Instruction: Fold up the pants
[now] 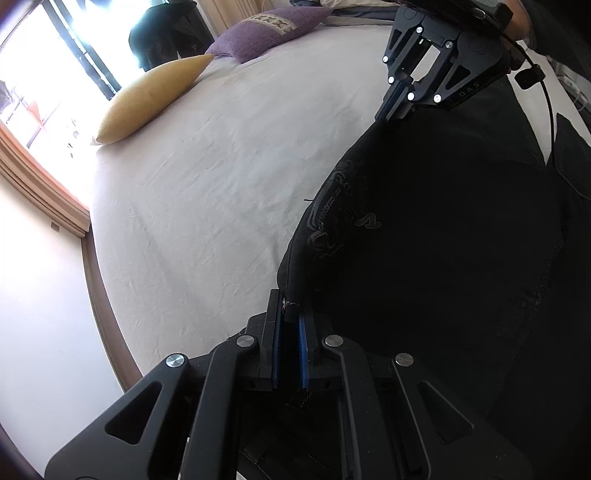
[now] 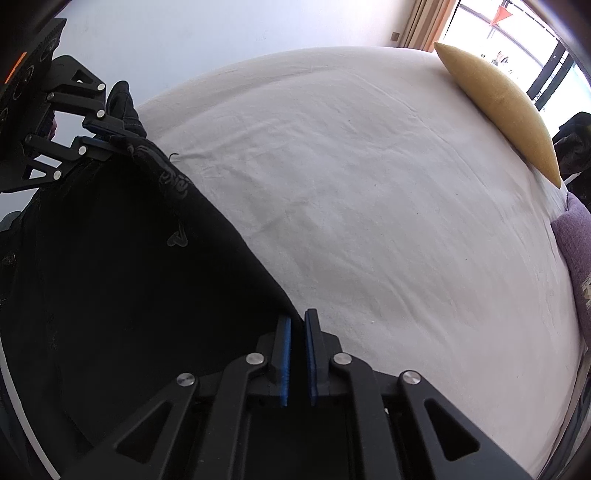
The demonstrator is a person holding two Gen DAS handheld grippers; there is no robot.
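Together both grippers pinch one edge of the black pants [image 1: 443, 236] above the white bed [image 1: 207, 177]; the left gripper [image 1: 290, 314] clamps one corner; the right gripper [image 2: 297, 325] clamps the other; a yellow pillow [image 2: 498, 110] lies far off.

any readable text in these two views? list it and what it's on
"DAS": embossed on the right claw body, seen from the left wrist view; may be part of a longer word.
Stitched pattern on the black pants: decorative, no readable letters.
Left claw: no legible marking.
Purple pillow band: pattern only, no text.
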